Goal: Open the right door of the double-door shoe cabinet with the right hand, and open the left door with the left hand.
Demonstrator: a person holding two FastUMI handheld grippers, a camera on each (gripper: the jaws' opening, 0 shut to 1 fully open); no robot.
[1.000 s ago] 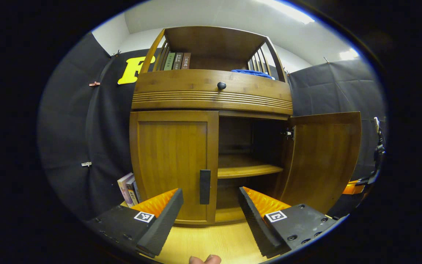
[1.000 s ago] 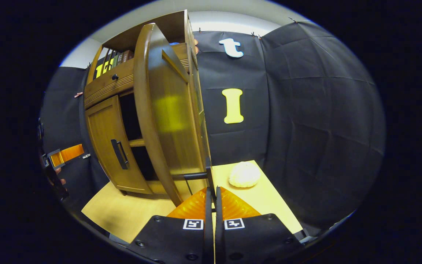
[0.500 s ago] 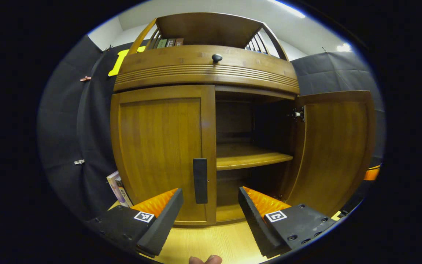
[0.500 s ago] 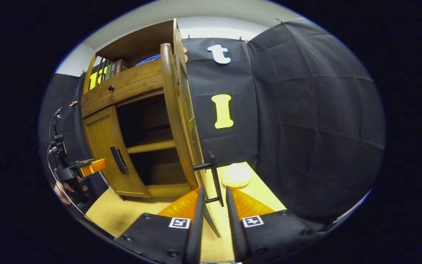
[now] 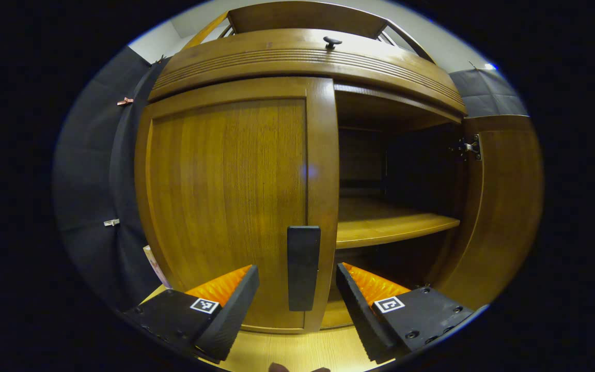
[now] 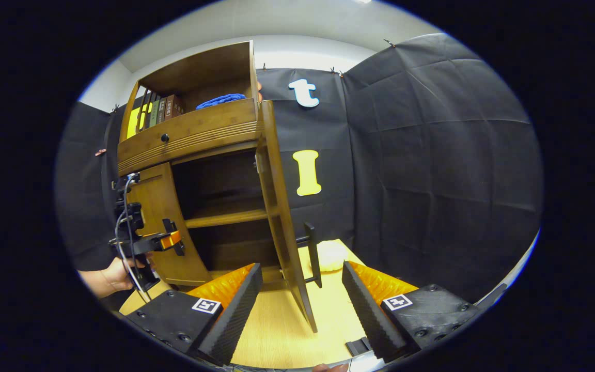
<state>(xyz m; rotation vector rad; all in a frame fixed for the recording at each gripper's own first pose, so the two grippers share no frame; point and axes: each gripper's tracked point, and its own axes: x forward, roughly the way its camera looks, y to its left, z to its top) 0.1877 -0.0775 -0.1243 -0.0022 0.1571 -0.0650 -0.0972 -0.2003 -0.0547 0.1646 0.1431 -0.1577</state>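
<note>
We see the cabinet [image 6: 189, 139] on the surface [image 6: 277, 330] at frame left, its right door [image 6: 279, 217] at centre, books [image 6: 160, 108] and a cloth [image 6: 220, 101] on top, a shelf [image 5: 390, 227] inside right of the left door [image 5: 230, 201].

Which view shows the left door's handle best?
The left gripper view: the left door's handle sits close and face-on between the open left gripper. The right gripper view shows it small, distant and partly covered by that gripper.

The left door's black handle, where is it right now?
In the left gripper view, the black handle sits low on the closed left door, at its edge beside the open compartment, straight ahead between the open left gripper fingers.
</note>
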